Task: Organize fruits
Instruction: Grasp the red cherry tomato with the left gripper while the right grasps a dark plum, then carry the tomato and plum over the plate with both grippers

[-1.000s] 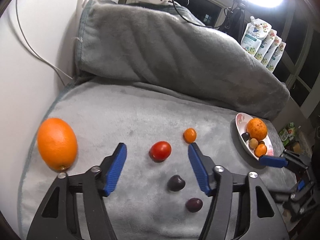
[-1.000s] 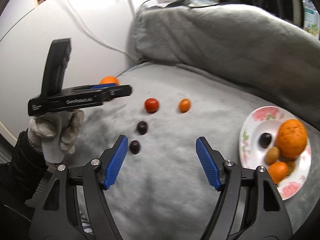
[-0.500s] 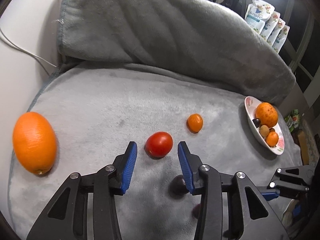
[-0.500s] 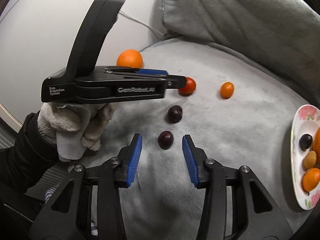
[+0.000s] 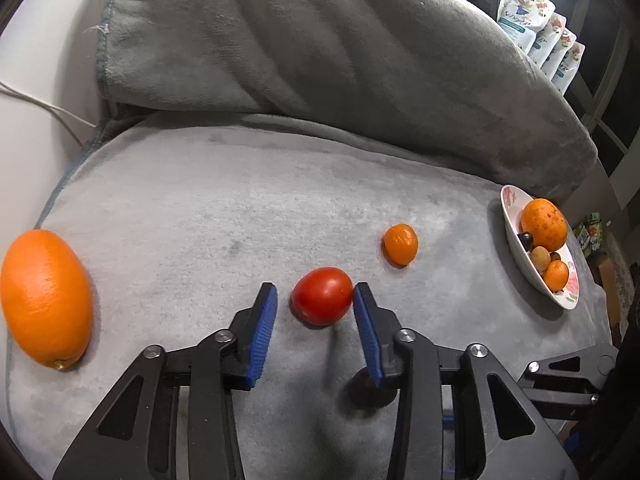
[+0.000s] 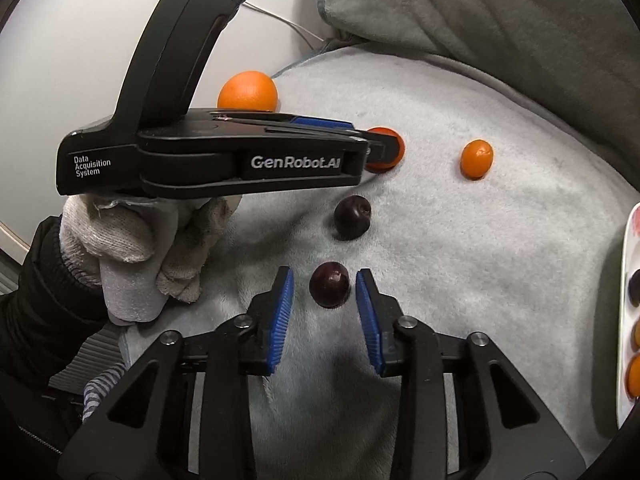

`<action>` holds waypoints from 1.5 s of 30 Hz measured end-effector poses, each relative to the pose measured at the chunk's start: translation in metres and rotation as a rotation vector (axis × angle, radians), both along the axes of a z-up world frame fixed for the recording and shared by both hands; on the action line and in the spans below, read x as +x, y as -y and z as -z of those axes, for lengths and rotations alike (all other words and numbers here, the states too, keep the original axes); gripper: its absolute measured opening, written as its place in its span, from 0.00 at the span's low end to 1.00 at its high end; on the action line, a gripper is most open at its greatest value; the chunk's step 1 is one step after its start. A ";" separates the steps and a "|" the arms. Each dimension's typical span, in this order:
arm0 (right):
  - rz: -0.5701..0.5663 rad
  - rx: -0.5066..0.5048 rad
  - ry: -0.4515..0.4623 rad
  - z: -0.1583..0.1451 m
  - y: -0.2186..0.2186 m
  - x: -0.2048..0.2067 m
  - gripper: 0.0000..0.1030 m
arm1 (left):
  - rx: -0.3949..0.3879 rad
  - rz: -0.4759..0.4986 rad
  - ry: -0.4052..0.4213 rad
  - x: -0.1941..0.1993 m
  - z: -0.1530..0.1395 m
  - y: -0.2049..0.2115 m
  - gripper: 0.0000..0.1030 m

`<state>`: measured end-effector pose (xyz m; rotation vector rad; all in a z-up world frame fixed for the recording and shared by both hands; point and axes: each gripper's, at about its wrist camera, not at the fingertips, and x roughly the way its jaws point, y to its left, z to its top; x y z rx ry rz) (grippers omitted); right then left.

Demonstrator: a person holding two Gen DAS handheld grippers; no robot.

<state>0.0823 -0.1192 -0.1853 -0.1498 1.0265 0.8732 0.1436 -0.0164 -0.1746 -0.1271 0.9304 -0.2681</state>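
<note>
- Left gripper, at the lower middle of the left wrist view, has just been closing; its blue pads flank the red tomato. The right-hand pad touches the tomato's side, while a gap shows at the left-hand pad, so it has no firm hold yet.
- Right gripper, at the lower middle of the right wrist view, has also just been closing around the near dark plum. Slim gaps show on both sides, so nothing is gripped.
- At the far left edge of the left wrist view, a large orange lies on the grey blanket.
- Right of the tomato lies a small mandarin, apart from it.
- At the right edge, a floral plate holds several fruits.
- In the right wrist view, a gloved hand at the left holds the left gripper's handle.
- A second dark plum sits just above the near one, centre frame.
</note>
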 end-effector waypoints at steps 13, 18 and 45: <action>0.003 -0.010 0.000 0.006 -0.008 0.010 0.22 | -0.013 0.011 -0.013 0.004 0.005 0.004 0.30; 0.005 0.002 0.005 0.004 -0.003 0.007 0.21 | -0.019 -0.002 -0.005 0.002 0.002 0.000 0.30; 0.226 0.067 0.129 -0.050 0.114 -0.017 0.21 | -0.068 0.090 0.049 -0.006 -0.033 0.047 0.30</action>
